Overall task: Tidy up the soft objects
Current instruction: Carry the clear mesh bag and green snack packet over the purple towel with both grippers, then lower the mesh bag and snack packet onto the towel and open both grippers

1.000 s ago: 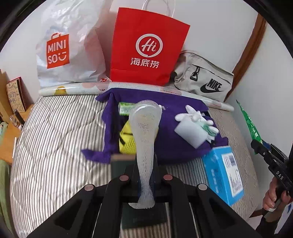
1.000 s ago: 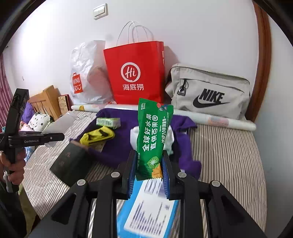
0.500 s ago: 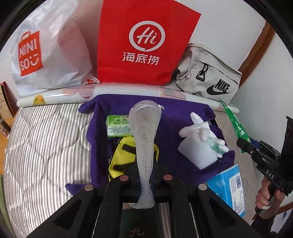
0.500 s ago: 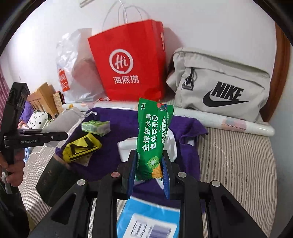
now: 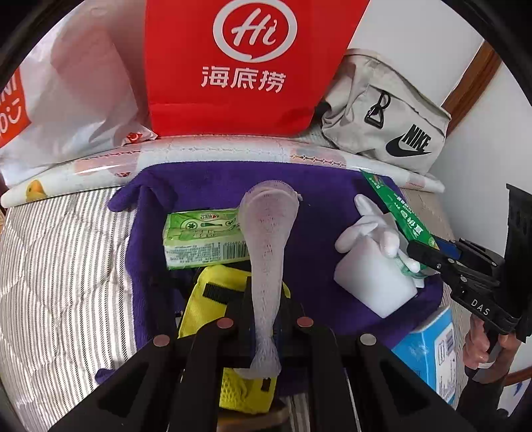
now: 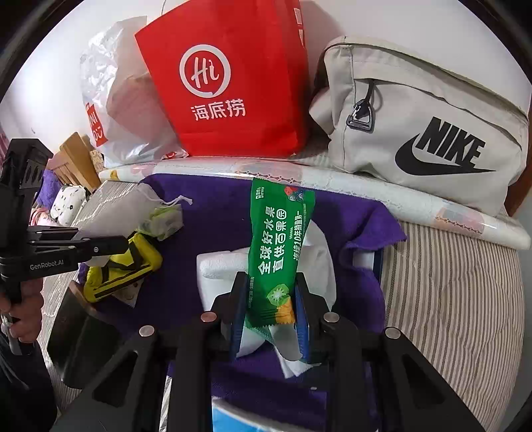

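This is a bedroom in a home. A striped quilted mattress (image 5: 63,266) fills the floor of both views, with a purple towel (image 6: 212,232) spread across it. Against the plain white wall (image 5: 415,30) at twelve o'clock lean a red paper shopping bag (image 5: 246,66), a white plastic shop bag (image 5: 73,93) at ten o'clock and a beige sports pouch (image 6: 425,123) at two (everyday clutter). A wooden bed frame (image 6: 78,159) shows at nine o'clock.
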{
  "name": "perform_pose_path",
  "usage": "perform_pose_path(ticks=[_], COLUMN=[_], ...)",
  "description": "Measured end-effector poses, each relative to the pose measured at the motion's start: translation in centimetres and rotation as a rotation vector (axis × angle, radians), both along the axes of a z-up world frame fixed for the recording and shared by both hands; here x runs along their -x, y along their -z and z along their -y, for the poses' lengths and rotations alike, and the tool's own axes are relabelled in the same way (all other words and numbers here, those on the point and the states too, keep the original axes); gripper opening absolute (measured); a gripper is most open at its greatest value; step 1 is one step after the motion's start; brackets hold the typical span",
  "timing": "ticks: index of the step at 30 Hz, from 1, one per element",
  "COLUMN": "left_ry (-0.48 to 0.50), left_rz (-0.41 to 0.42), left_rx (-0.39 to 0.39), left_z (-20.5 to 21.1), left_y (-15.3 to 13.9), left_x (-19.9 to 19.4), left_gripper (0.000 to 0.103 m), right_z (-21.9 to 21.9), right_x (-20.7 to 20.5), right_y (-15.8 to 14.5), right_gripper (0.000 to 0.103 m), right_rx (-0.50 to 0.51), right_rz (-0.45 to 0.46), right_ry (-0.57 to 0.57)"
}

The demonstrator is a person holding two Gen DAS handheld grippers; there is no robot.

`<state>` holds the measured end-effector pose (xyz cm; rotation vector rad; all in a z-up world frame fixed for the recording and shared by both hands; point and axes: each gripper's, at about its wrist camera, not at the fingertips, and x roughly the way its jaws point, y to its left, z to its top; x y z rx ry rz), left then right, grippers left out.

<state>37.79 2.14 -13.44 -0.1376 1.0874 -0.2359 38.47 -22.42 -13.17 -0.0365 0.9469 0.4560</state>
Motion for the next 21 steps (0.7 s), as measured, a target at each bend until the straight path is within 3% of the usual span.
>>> perform_pose_path(ticks=[7, 12, 17, 21], left_ry=[0.008, 0.006, 0.014, -0.007], left_rz=[-0.025, -0.029, 0.005, 0.008], left_rx=[-0.019, -0.033, -0.073, -0.089], left_z=[0.3, 0.3, 0.3, -0.3], left_y=[1.0, 0.8, -0.5, -1.2], left_x=[-0.5, -0.4, 0.5, 1.2], left_gripper=[0.014, 0.057, 0.065, 0.065], right_z=[-0.3, -0.6, -0.6, 0.0], right_x=[-0.5, -0.2, 0.6, 1.4], right_y=[0.3, 0.0, -0.7, -1.6], right_gripper=[0.039, 0.057, 0.060, 0.062], right_rx=[0.016, 0.022, 0.030, 0.032], right_rz=[-0.027, -0.031, -0.017, -0.007], right_ry=[-0.036, -0.053, -0.064, -0.030])
